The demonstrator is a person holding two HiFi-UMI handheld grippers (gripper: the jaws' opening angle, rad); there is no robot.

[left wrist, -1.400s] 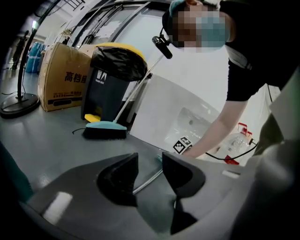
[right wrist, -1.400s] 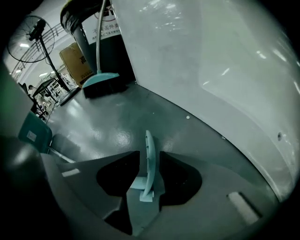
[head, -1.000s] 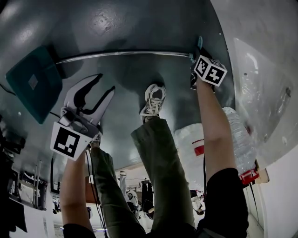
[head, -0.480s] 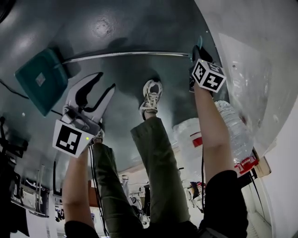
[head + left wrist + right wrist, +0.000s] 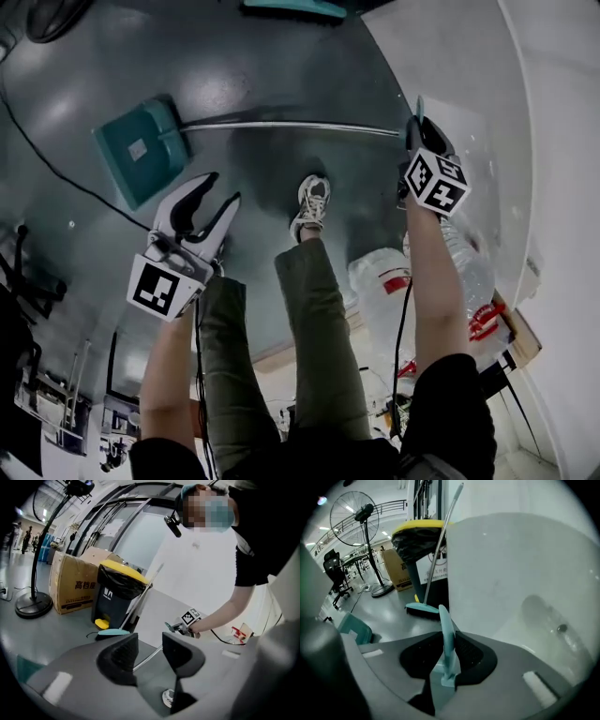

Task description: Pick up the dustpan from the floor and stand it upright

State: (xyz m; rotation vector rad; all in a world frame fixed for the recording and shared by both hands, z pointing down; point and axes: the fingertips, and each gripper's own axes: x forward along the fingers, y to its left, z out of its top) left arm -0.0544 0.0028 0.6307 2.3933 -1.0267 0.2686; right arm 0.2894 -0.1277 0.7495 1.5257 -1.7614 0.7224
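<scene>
In the head view the dustpan's teal pan rests on the grey floor, and its long silver handle runs right to my right gripper. That gripper is shut on the handle's teal end; its jaws have just been opening a little with the end still between the pads. The right gripper view also shows the pan low at the left. My left gripper hangs open and empty above the floor, left of the person's shoe. Between its jaws the left gripper view shows the handle beyond.
A black bin with a yellow lid stands by a cardboard box and a floor fan. A teal broom leans on the bin. A large water bottle lies at my right, beside a white wall.
Both grippers have risen from the floor, the right one lifting the handle's end with it. The pan now looks smaller and lies further right in the head view.
</scene>
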